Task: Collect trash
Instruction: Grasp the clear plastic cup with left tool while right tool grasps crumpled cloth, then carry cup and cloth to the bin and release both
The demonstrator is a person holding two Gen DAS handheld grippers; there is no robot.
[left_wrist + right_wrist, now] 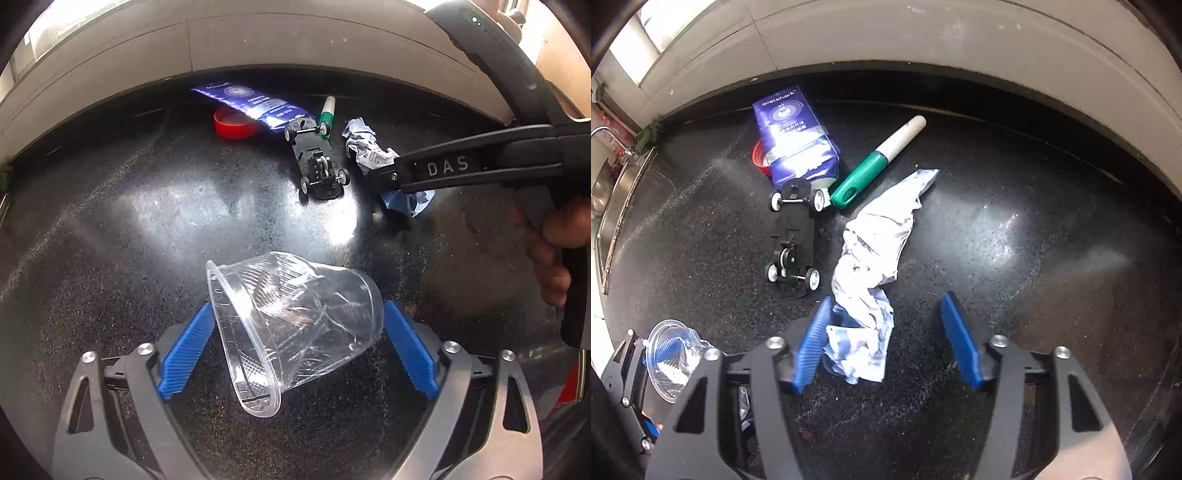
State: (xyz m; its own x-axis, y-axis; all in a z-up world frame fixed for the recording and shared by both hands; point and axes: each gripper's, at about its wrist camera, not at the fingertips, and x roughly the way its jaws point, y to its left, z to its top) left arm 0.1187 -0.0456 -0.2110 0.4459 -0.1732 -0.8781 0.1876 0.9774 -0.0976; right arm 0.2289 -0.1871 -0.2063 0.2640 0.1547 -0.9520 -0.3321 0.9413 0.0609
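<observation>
A crushed clear plastic cup (291, 325) lies on its side between the blue pads of my left gripper (299, 347); the pads touch both its sides. The cup also shows in the right wrist view (668, 354). A crumpled white and blue paper (868, 280) lies on the black counter (1015, 240), its near end between the open fingers of my right gripper (890, 343), against the left pad. In the left wrist view the paper (369, 151) sits under the right gripper's black finger (461, 166).
A toy car chassis (794, 236), a green and white marker (879, 162), a blue box (794, 136) and a red lid (232, 125) lie further back. A steel sink (609, 206) is at the left. A pale wall (923, 44) backs the counter.
</observation>
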